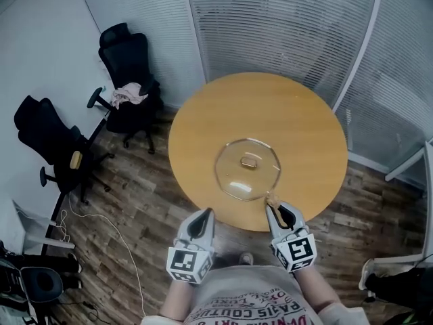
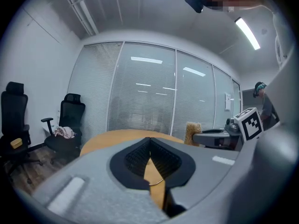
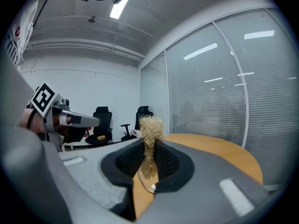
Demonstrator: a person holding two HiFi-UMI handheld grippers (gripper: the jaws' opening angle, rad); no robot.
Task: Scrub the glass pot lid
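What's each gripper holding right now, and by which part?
The right gripper pinches a tan fibrous scrubber by its lower part; the left gripper holds nothing, jaws shut.

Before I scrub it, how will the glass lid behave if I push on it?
The glass lid lies flat on the smooth wooden table, so it will probably slide rather than tip. The left gripper is off it, so nothing seems to steady it. It looks rigid and likely breakable, and lies near the table's edge.

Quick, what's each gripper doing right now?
Left gripper: shut, nothing between its jaws.
Right gripper: shut on the tan scrubber.
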